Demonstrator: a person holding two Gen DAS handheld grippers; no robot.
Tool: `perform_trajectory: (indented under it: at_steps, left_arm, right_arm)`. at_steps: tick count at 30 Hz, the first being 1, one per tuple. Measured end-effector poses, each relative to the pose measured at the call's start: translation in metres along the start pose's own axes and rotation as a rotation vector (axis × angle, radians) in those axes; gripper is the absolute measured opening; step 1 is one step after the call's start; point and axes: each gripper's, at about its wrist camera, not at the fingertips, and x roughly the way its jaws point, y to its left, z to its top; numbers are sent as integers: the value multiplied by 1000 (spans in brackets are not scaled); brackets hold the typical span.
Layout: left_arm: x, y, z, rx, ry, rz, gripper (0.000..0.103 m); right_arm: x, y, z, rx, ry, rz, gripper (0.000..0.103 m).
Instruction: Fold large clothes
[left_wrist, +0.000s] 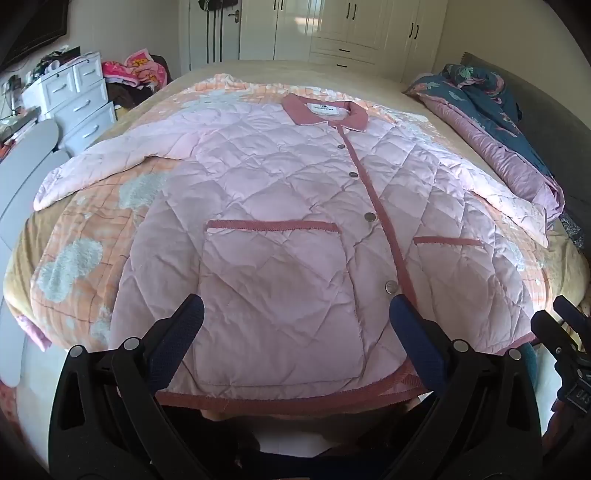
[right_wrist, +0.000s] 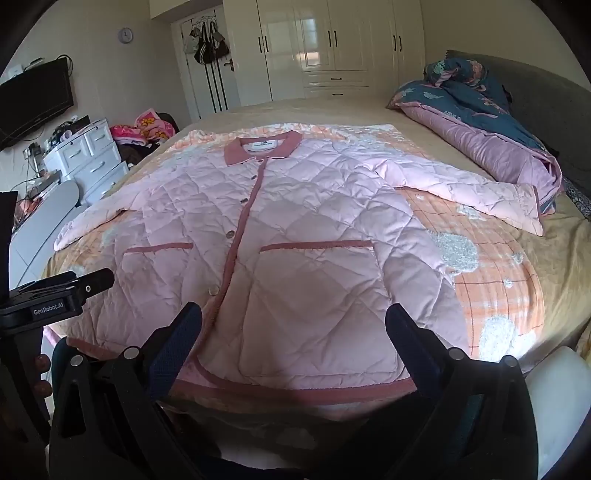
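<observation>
A large pink quilted jacket (left_wrist: 288, 206) (right_wrist: 295, 229) lies flat and buttoned on the bed, collar far, both sleeves spread out to the sides. It has darker pink trim, two front pockets and a row of snap buttons. My left gripper (left_wrist: 295, 314) hovers open above the hem, over the left pocket, with nothing between its fingers. My right gripper (right_wrist: 293, 314) also stands open, above the hem over the right pocket. Each gripper shows at the edge of the other's view: the right gripper (left_wrist: 561, 332) and the left gripper (right_wrist: 74, 291).
An orange checked blanket (left_wrist: 81, 236) (right_wrist: 491, 273) lies under the jacket on the beige bed (right_wrist: 569, 251). A rolled dark floral quilt (left_wrist: 491, 107) (right_wrist: 476, 107) sits at the right. White drawers (left_wrist: 81, 99) and a wardrobe (right_wrist: 325, 44) stand beyond.
</observation>
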Motion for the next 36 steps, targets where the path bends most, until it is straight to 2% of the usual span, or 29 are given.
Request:
perform_trajectory:
  at_steps: [4, 9, 36]
  left_arm:
    - [0, 0, 0, -3, 6, -2, 94]
    - [0, 0, 0, -3, 8, -9, 94]
    - [-7, -10, 6, 2, -3, -8, 94]
  right_arm:
    - [0, -3, -1, 0, 5, -2, 99]
    - [-2, 12, 3, -40, 0, -11, 99]
    - [-9, 15, 4, -41, -30, -5, 99]
